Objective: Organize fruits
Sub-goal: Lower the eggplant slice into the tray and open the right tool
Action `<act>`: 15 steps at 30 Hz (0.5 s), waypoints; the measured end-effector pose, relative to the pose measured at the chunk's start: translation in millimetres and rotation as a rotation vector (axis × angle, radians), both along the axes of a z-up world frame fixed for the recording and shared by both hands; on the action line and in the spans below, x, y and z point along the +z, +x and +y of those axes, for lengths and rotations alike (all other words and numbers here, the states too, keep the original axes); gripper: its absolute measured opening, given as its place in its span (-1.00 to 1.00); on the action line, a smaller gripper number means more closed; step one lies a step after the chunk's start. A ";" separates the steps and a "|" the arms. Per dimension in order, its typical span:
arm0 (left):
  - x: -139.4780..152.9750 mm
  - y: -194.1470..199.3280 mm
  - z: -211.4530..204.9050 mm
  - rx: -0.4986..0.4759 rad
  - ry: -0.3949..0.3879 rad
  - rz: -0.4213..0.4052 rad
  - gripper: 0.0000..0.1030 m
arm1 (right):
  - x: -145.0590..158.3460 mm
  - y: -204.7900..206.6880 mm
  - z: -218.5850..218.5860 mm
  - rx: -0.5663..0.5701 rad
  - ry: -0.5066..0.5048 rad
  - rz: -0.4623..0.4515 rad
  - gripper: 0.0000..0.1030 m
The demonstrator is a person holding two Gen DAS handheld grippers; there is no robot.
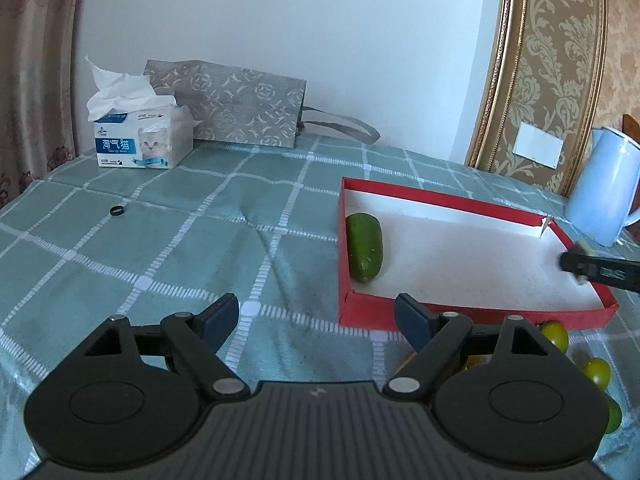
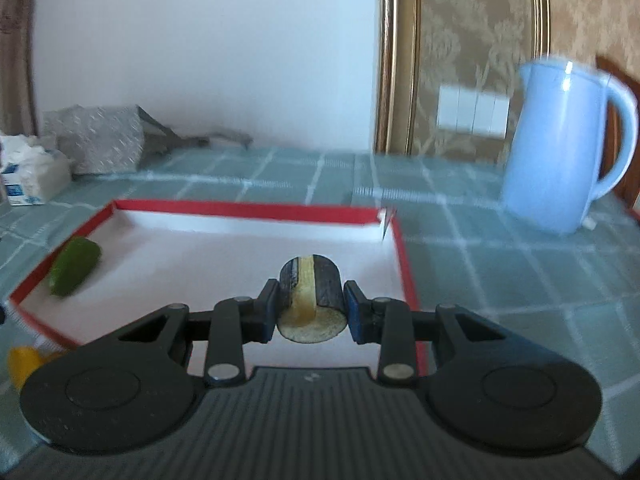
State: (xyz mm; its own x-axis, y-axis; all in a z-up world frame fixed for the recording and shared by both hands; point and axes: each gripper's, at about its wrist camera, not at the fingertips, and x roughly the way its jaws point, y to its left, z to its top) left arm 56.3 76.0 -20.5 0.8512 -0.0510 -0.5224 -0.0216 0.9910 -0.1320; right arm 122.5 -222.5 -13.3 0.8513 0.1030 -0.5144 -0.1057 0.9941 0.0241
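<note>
A shallow red box with a white floor (image 1: 460,264) lies on the green checked tablecloth; it also shows in the right wrist view (image 2: 248,210). A green cucumber-like fruit (image 1: 364,252) lies at the box's left side (image 2: 74,266). My right gripper (image 2: 312,312) is shut on a short dark cylinder with a pale cut end (image 2: 312,300), held over the box's near right part; its tip shows in the left wrist view (image 1: 576,266). My left gripper (image 1: 318,320) is open and empty, just left of the box's near corner. Small green fruits (image 1: 556,336) lie in front of the box.
A pale blue jug (image 2: 560,148) stands right of the box. A tissue box (image 1: 142,136) and a grey patterned bag (image 1: 244,104) stand at the back left. A small black ring (image 1: 117,211) lies on the cloth. A yellow object (image 2: 24,362) lies near the box's front.
</note>
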 end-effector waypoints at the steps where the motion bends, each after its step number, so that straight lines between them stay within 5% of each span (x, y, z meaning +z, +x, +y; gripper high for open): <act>1: 0.0 0.3 -0.5 0.000 0.002 0.000 0.65 | -3.9 8.8 -0.1 -0.008 0.012 0.027 -0.37; 8: -1.4 4.3 -4.4 -0.028 0.006 0.014 0.65 | -12.0 25.8 -3.6 -0.060 0.030 0.045 -0.37; 13: -1.7 2.3 -7.4 -0.034 0.021 0.006 0.65 | -3.5 12.9 -1.8 -0.093 -0.013 -0.040 0.18; 15: -1.4 1.6 -5.8 -0.032 0.015 0.002 0.65 | 5.3 -2.9 -3.4 -0.109 -0.016 -0.093 0.64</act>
State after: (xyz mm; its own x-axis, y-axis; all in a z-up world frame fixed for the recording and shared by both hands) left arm 57.9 70.3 -21.9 0.8481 -0.0702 -0.5251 0.0098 0.9931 -0.1170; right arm 119.7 -225.9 -7.9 0.9013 -0.0001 -0.4333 0.0019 1.0000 0.0036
